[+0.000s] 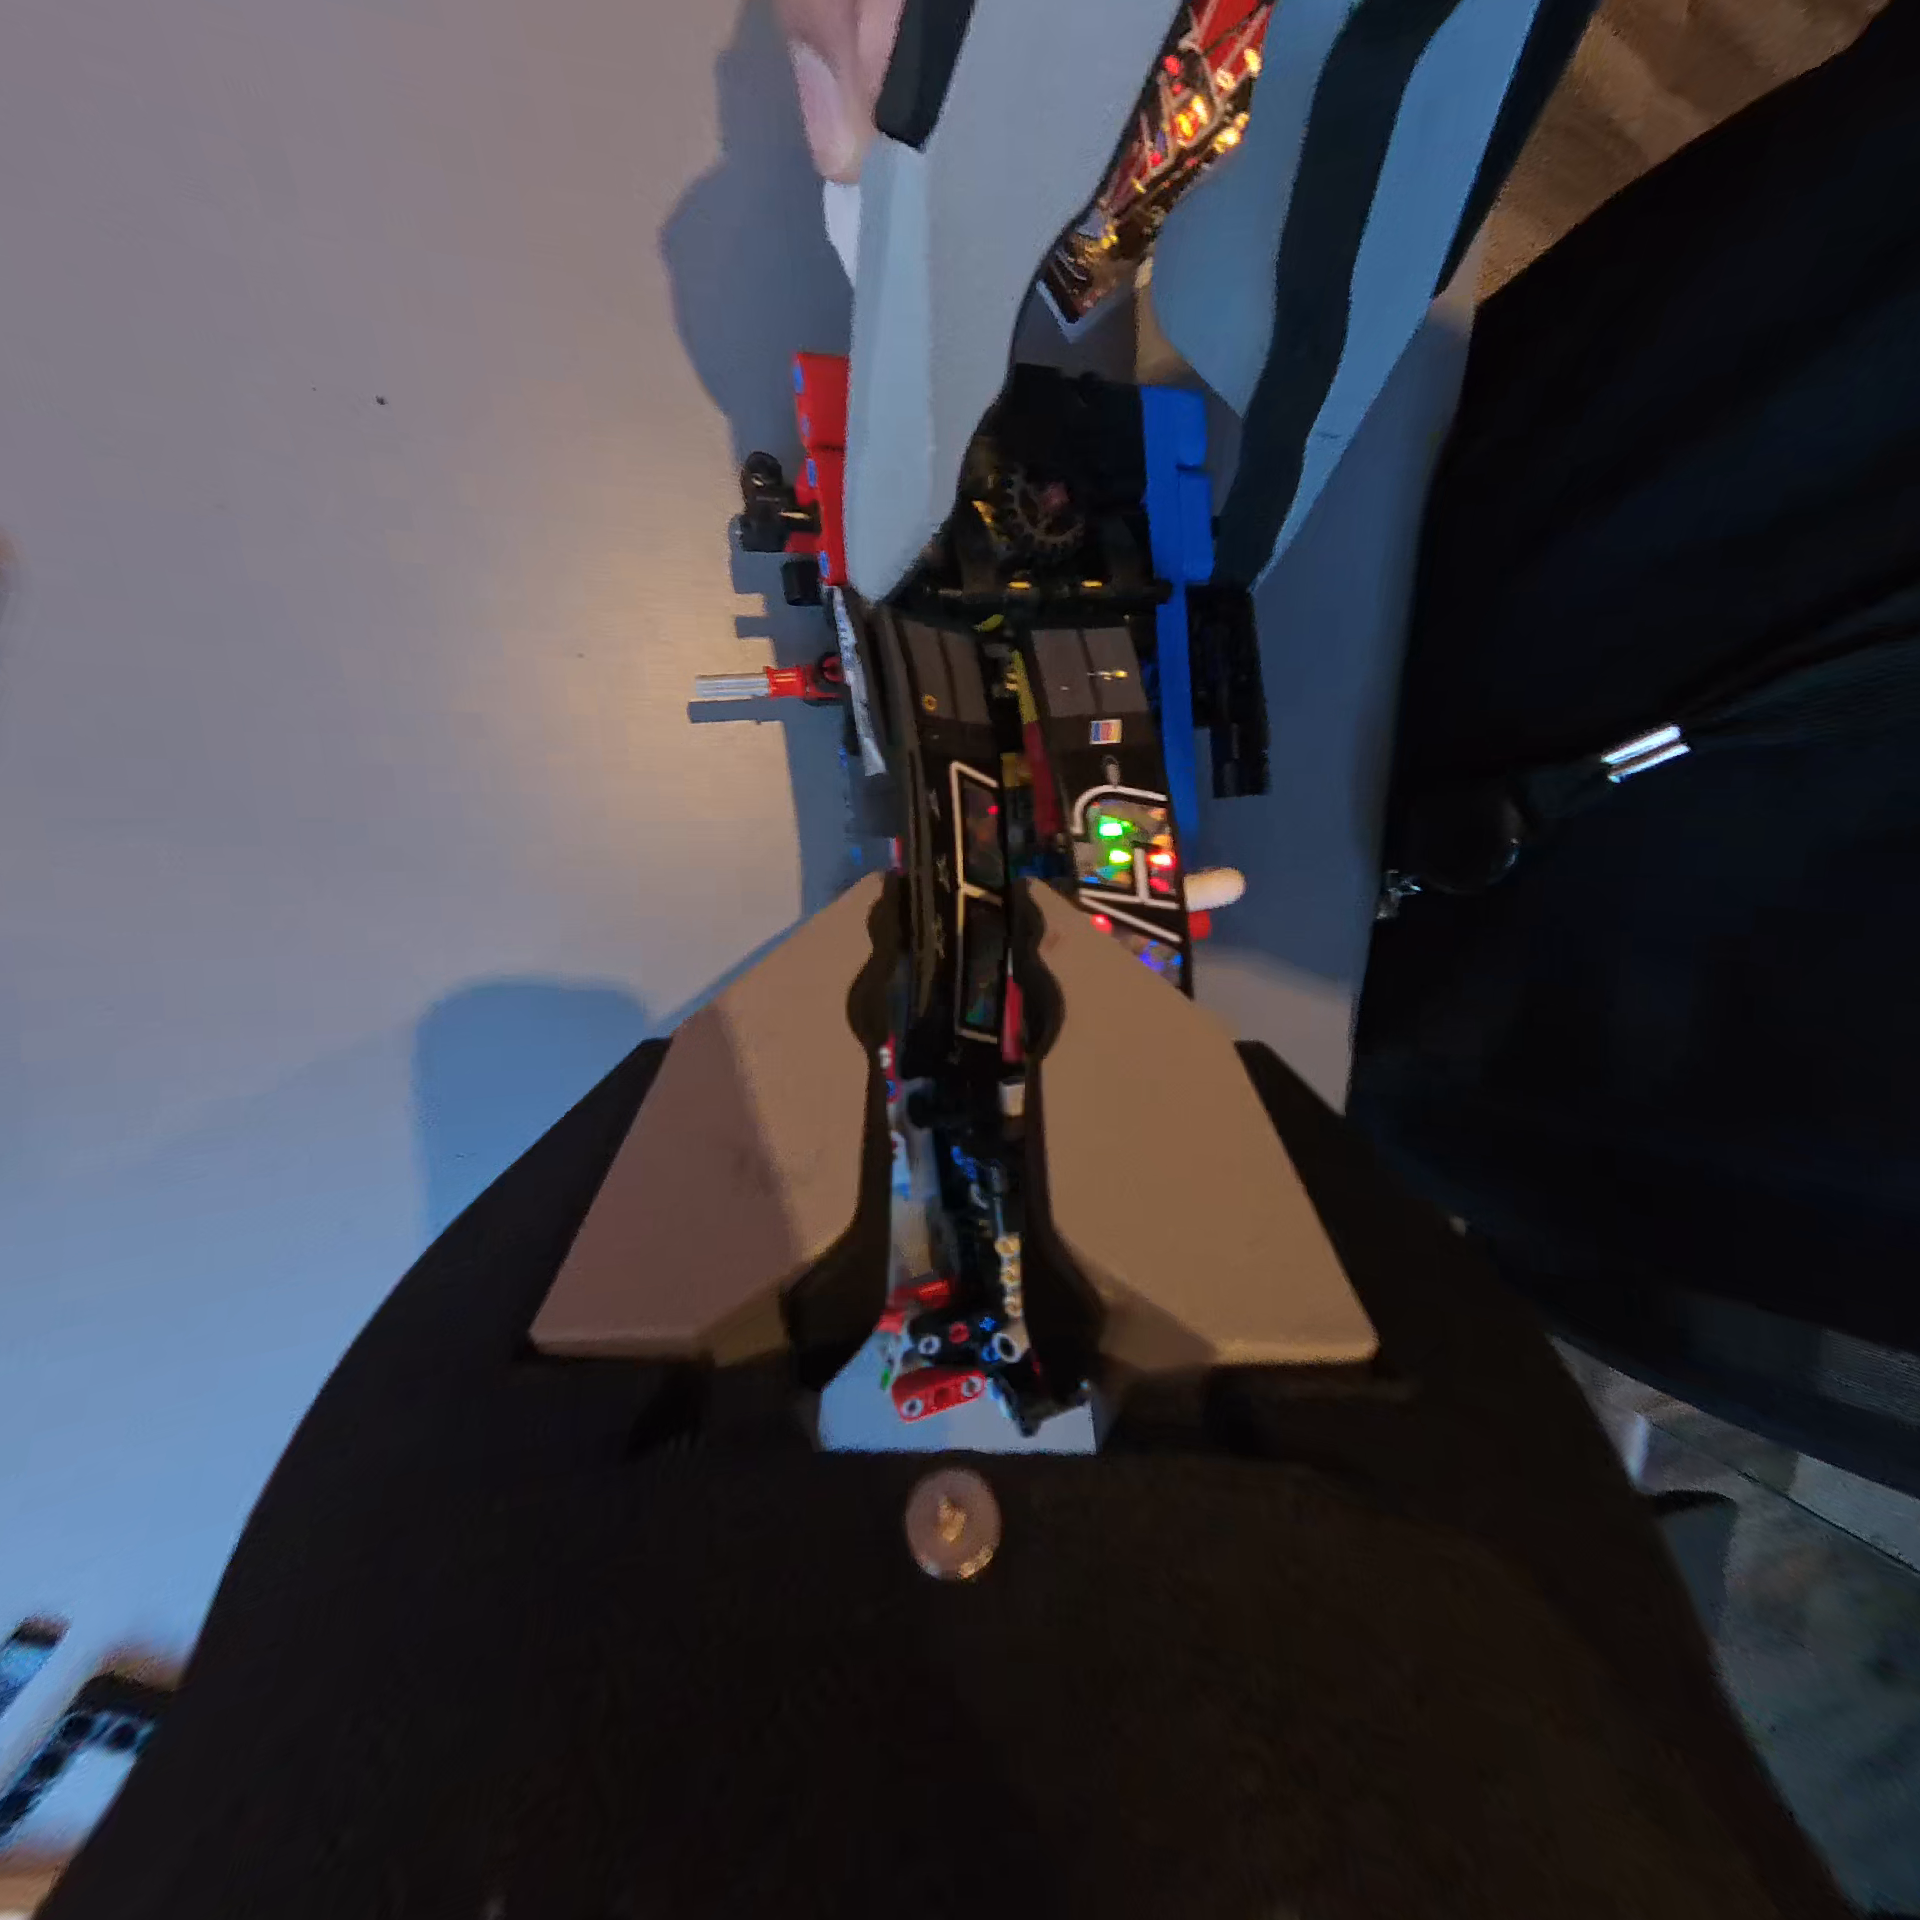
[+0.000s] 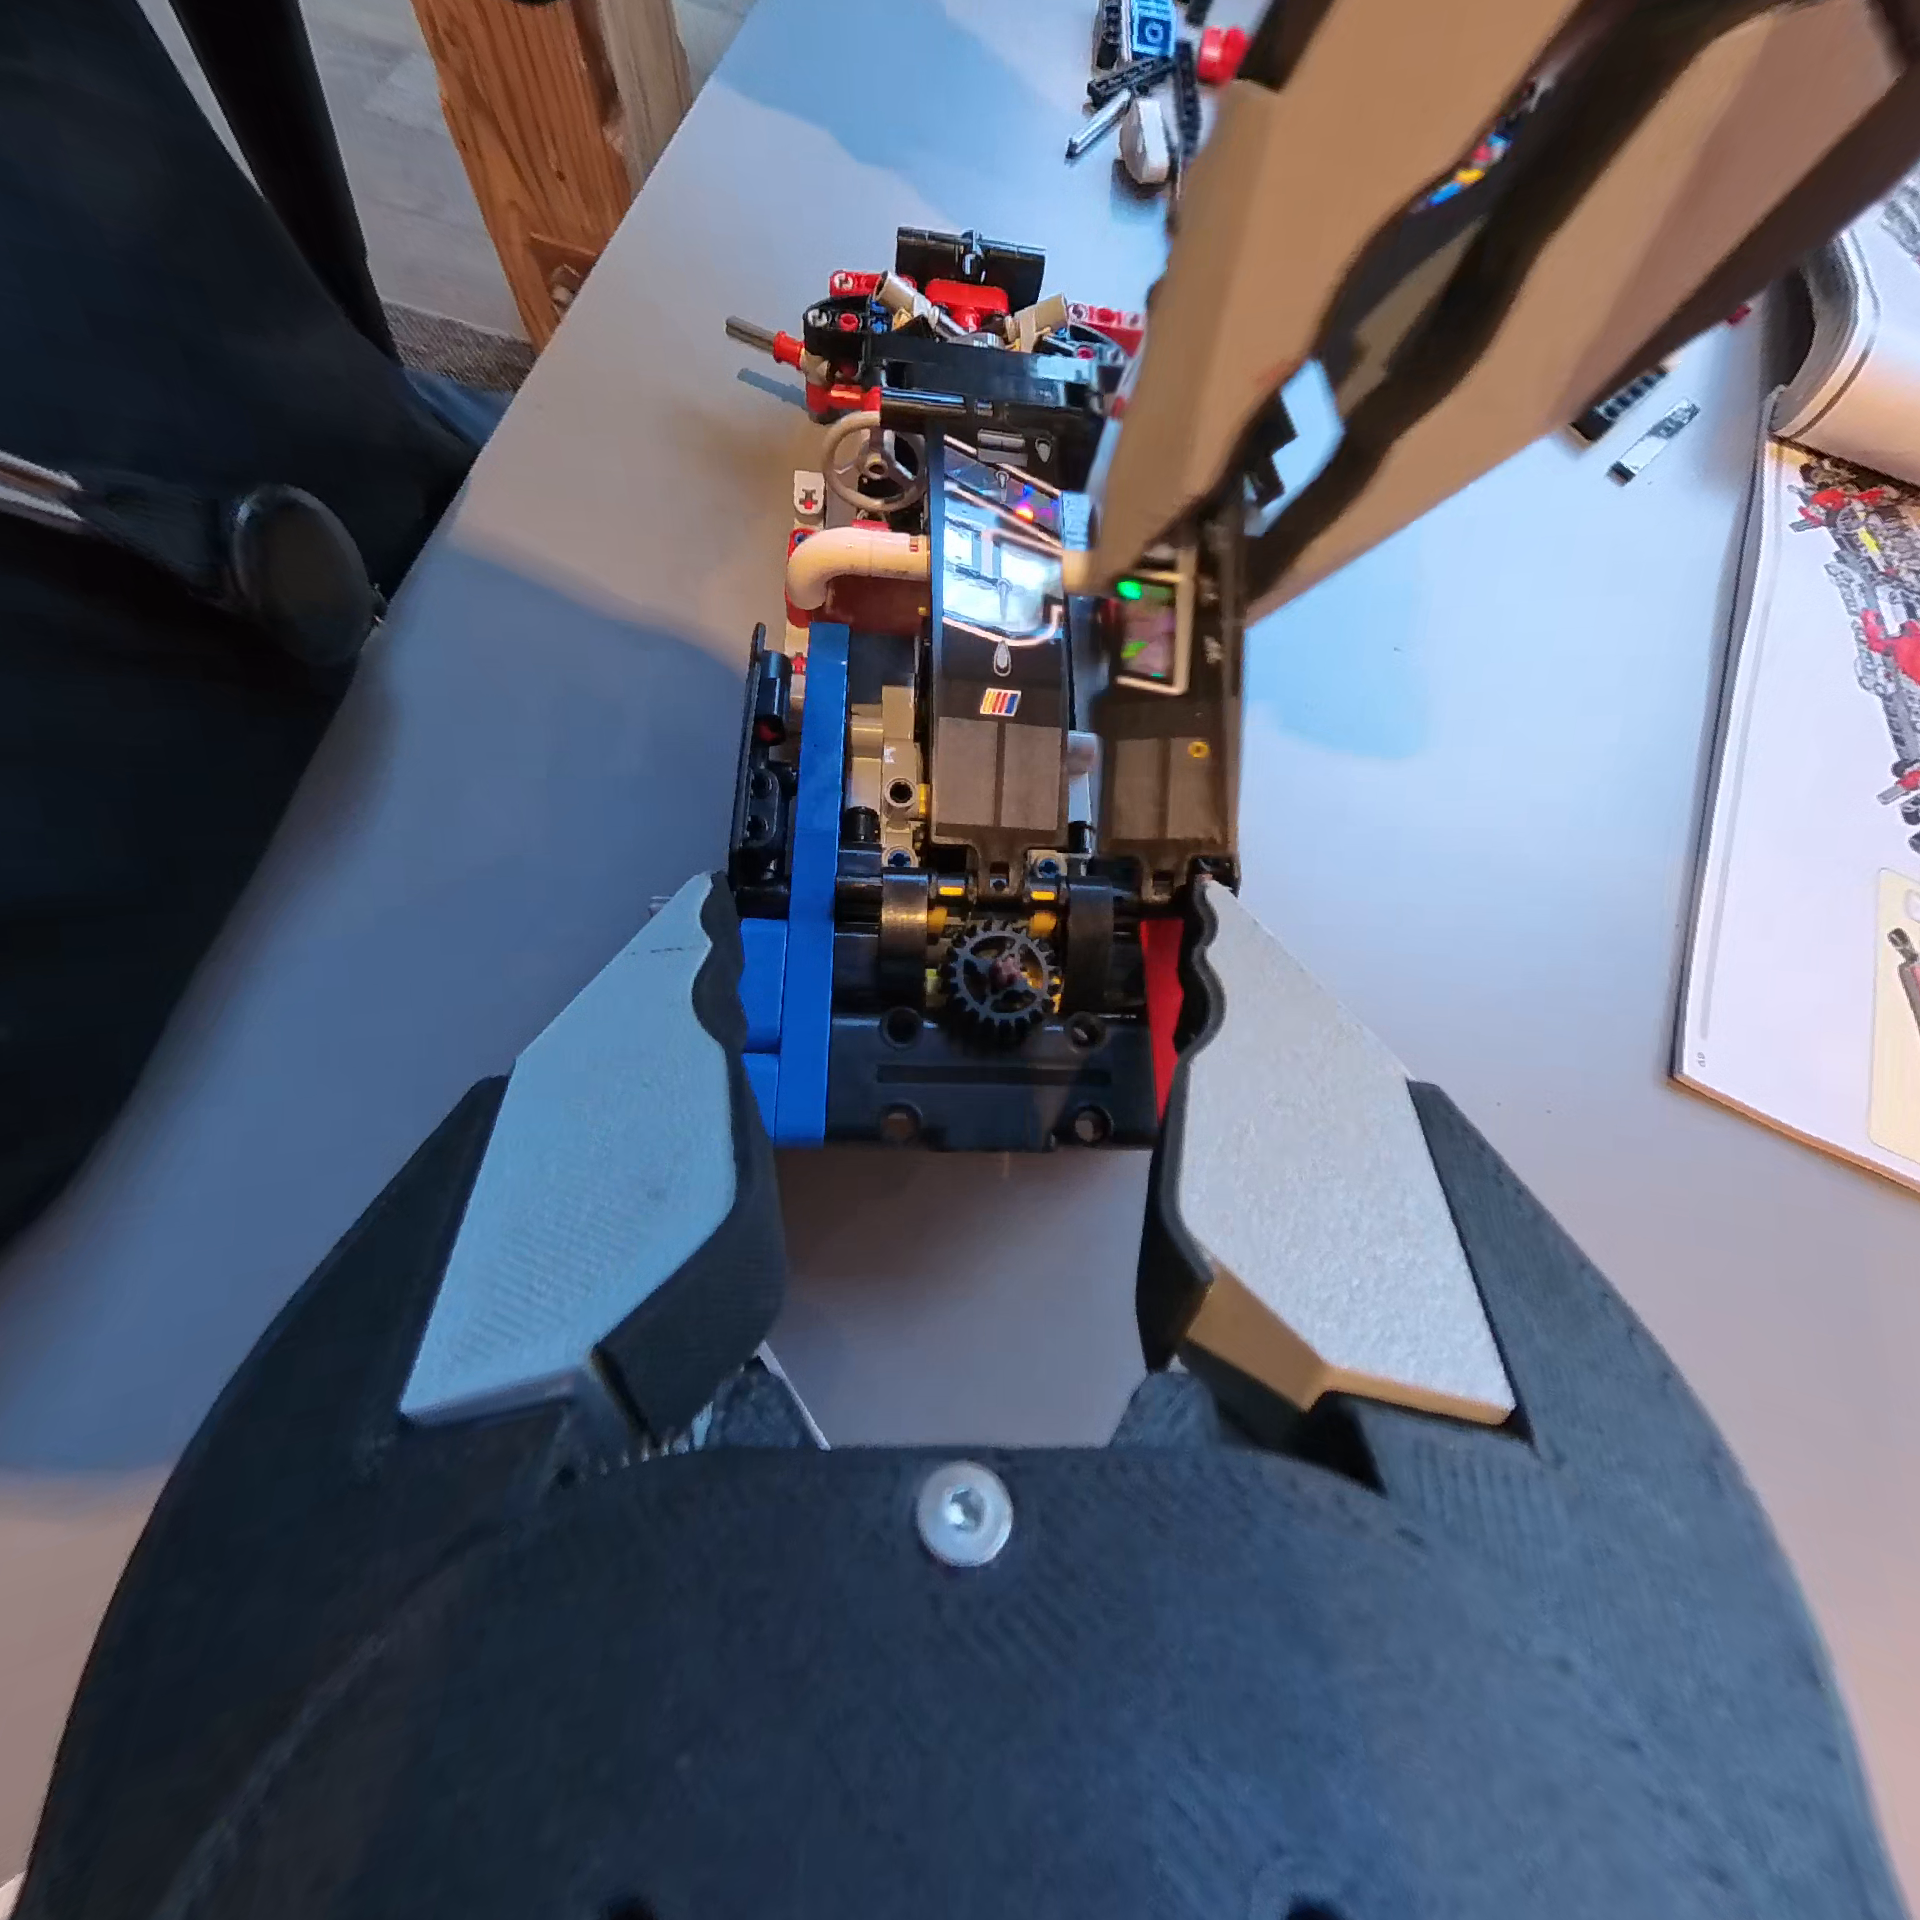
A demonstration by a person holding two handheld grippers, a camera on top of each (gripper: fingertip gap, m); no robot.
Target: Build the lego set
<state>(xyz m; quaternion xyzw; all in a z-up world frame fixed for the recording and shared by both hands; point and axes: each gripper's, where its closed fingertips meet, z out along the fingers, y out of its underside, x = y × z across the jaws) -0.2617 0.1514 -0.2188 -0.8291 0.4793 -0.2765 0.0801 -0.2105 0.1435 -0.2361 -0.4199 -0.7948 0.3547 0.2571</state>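
The lego car (image 2: 977,748) looks stiff but its panels are fragile. The right gripper (image 2: 961,966) clamps the car's rear frame, and the left gripper (image 1: 956,935) is closed on its black roof panel (image 1: 961,831); the rear frame is the safer hold.

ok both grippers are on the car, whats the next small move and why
Probably press the black side panel inward with the left gripper. It stands beside the roof panel, apparently not seated, while the right gripper braces the car's rear end.

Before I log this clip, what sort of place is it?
Probably a home or hobby desk: a grey tabletop with an open instruction booklet, loose bricks, a wooden leg and a part-built lego car.
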